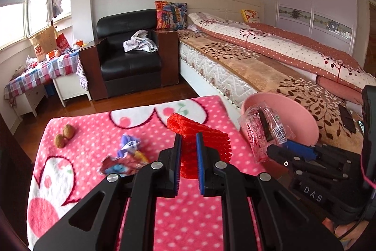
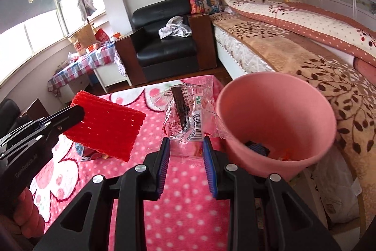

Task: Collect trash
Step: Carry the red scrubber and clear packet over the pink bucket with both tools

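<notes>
My left gripper (image 1: 188, 141) is shut on a red foam net sleeve (image 1: 206, 145) and holds it above the pink dotted blanket (image 1: 94, 131); the sleeve also shows in the right wrist view (image 2: 105, 126). My right gripper (image 2: 185, 145) is shut on a clear plastic wrapper (image 2: 185, 114) with a dark strip inside, held next to the rim of the pink bin (image 2: 277, 119). The bin holds some dark and orange scraps. In the left wrist view the wrapper (image 1: 263, 131) hangs in front of the bin (image 1: 300, 119).
Two walnuts (image 1: 64, 134) and crumpled purple and red-blue wrappers (image 1: 128, 154) lie on the blanket. A bed (image 1: 270, 58) runs along the right, a black armchair (image 1: 129, 55) stands behind, and a checked-cloth table (image 1: 40, 72) is at the left under the window.
</notes>
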Demonstrator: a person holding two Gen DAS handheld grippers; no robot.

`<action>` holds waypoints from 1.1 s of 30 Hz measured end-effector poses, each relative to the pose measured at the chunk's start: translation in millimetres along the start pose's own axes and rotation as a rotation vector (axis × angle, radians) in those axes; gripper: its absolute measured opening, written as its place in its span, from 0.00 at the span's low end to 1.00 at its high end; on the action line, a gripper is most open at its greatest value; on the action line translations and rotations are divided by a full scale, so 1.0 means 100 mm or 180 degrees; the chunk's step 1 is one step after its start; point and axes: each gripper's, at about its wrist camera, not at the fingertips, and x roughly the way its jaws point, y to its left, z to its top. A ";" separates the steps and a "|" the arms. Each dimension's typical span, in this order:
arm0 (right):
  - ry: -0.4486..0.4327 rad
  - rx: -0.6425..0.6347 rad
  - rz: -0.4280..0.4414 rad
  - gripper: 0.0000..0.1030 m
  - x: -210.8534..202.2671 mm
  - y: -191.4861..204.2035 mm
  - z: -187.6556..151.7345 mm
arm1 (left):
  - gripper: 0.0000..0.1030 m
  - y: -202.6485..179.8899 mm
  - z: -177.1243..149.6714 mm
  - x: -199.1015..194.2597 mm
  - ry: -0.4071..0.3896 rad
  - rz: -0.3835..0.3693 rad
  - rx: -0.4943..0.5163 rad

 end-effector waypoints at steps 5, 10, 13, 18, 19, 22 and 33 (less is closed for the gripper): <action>-0.0044 0.0070 -0.0108 0.27 -0.05 -0.16 0.06 | 0.11 -0.17 0.07 0.11 0.0005 -0.0029 0.0014; -0.0145 0.0063 -0.0284 0.27 -0.12 -0.35 0.18 | 0.11 -0.35 0.19 0.21 -0.0036 -0.0061 0.0037; -0.0165 0.0101 -0.0370 0.27 -0.12 -0.49 0.25 | 0.11 -0.43 0.29 0.29 -0.0037 -0.0112 0.0018; -0.0163 0.0185 -0.0507 0.27 -0.10 -0.74 0.32 | 0.11 -0.61 0.40 0.38 -0.0070 -0.0191 0.0056; -0.0157 0.0215 -0.0520 0.27 -0.09 -0.79 0.33 | 0.11 -0.65 0.41 0.40 -0.0073 -0.0218 0.0070; -0.0127 0.0279 -0.0555 0.27 -0.04 -0.91 0.33 | 0.11 -0.76 0.43 0.47 -0.0067 -0.0240 0.0139; 0.0002 0.0342 -0.0681 0.29 0.17 -1.21 0.30 | 0.11 -1.13 0.39 0.87 0.0090 -0.0267 0.0296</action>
